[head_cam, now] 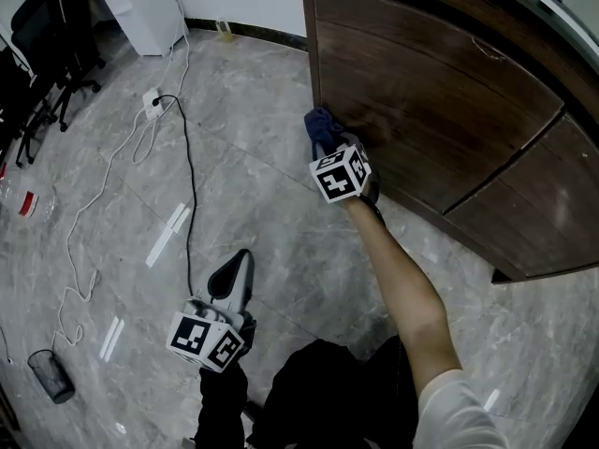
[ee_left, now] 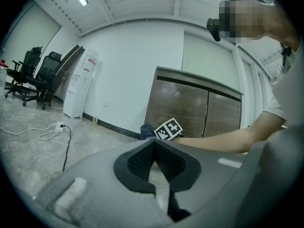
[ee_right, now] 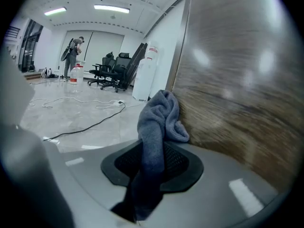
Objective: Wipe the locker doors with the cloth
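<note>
A blue-grey cloth (head_cam: pixel 320 124) (ee_right: pixel 159 120) is pinched between the jaws of my right gripper (head_cam: pixel 329 146) (ee_right: pixel 153 148). Its bunched free end presses against the dark brown wooden locker door (head_cam: pixel 421 110) (ee_right: pixel 237 89), near the door's left edge and low on the panel. The cloth hangs down between the black pads. My left gripper (head_cam: pixel 238 267) (ee_left: pixel 153 146) hangs low over the floor, well away from the locker. Its jaws are together with nothing between them. In the left gripper view the right gripper's marker cube (ee_left: pixel 168 129) shows in front of the lockers.
A black cable and a white power strip (head_cam: pixel 153 102) lie on the grey marble floor (head_cam: pixel 243 185). A white appliance (head_cam: pixel 140 7) stands at the back wall, office chairs (head_cam: pixel 37 59) at the left. A black mesh cup (head_cam: pixel 49 375) stands at bottom left. A second locker door (head_cam: pixel 538 204) adjoins on the right.
</note>
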{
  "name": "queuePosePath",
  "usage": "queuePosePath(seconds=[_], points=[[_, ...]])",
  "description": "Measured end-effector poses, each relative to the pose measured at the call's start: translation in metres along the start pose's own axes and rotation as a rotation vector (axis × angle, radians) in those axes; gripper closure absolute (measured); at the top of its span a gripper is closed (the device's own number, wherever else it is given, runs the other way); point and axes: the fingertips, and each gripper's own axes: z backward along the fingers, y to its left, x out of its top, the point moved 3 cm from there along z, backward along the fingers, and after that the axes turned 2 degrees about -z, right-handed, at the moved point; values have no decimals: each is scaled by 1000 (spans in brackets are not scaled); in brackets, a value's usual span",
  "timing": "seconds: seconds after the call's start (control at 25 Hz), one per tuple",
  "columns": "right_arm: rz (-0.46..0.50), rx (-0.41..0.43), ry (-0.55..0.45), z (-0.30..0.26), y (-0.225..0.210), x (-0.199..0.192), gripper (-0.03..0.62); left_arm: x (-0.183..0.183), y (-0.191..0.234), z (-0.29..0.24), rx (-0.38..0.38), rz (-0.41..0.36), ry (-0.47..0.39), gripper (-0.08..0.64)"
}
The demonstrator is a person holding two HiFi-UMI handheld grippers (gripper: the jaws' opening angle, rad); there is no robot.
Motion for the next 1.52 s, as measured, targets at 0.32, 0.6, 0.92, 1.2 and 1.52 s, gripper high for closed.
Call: queuePosePath(seconds=[0.32,0.6,0.92,1.2,1.52], points=[[47,147,-92,43,15,21,483,5,-16,-17,-23,-6,-6,560],[126,210,-188,128,16,41,483,30,-63,-28,-40,-29,-17,560],[67,280,-180,297,-21,71,483,147,-163,-19,-92,-3,46,560],[-170,118,-162,498,-85,120,483,310,-261,-6,-180,1,81,560],[-414,-164,-201,742,-158,223,483,487,-379,43,-299,-7,66,560]])
